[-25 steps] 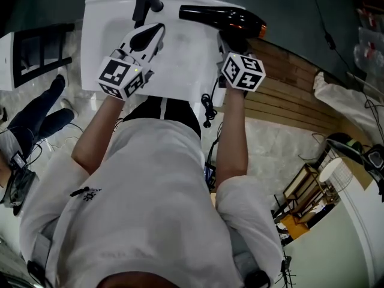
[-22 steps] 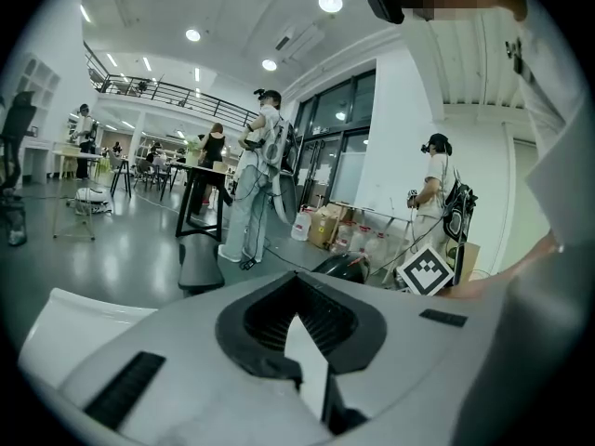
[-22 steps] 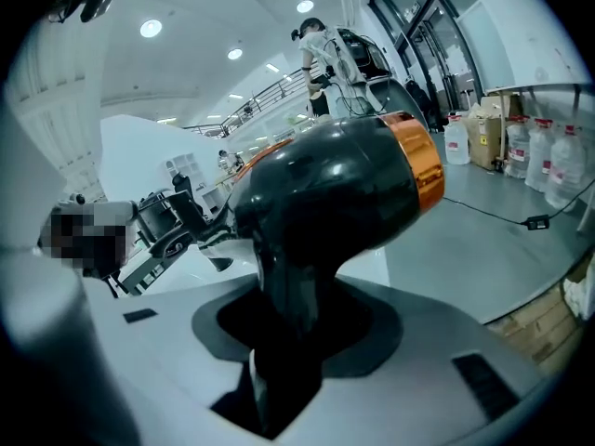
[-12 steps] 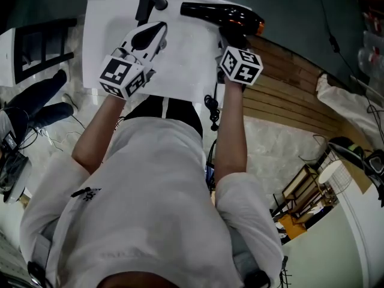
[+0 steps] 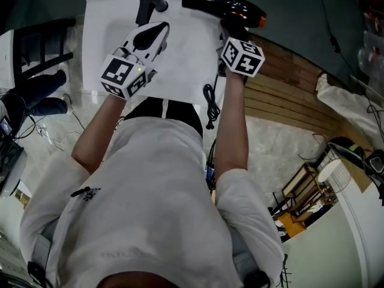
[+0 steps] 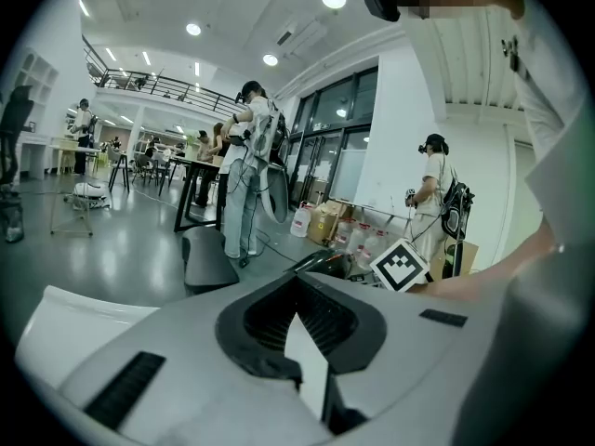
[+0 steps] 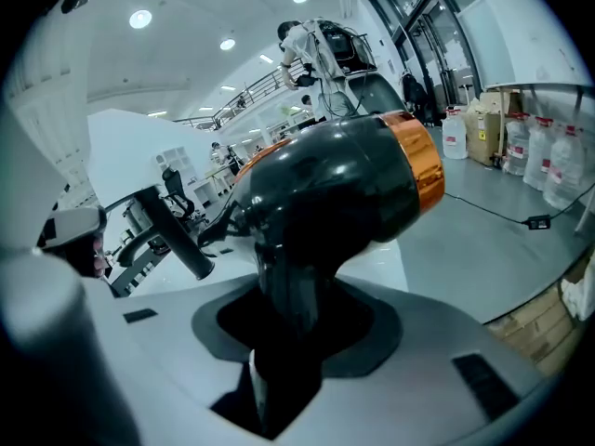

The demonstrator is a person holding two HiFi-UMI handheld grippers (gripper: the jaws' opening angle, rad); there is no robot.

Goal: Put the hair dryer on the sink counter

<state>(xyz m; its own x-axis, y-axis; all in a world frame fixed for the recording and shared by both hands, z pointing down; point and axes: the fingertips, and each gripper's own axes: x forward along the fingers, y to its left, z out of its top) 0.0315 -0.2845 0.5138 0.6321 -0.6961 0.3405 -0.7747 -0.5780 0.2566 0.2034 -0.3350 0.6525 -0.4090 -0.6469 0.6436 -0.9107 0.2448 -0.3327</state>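
Note:
The hair dryer (image 5: 219,6) is black with an orange band near its rear end. It lies crosswise over the far right part of the white sink counter (image 5: 180,65). My right gripper (image 5: 231,32) is shut on its handle, and in the right gripper view the handle fills the space between the jaws (image 7: 279,379) below the body (image 7: 335,184). The dryer's black cord (image 5: 210,104) hangs over the counter's near edge. My left gripper (image 5: 150,36) hovers over the counter's middle near the black faucet (image 5: 147,2). Its jaws (image 6: 307,370) look shut with nothing in them.
A wooden platform (image 5: 300,95) lies to the right of the counter. A black frame (image 5: 36,47) stands at its left. Bags and a basket (image 5: 312,191) sit at the lower right. People stand in the hall beyond.
My right gripper has carried the hair dryer a little farther across the counter, toward its far edge. The left gripper has stayed put. A person's legs at the left have drawn back.

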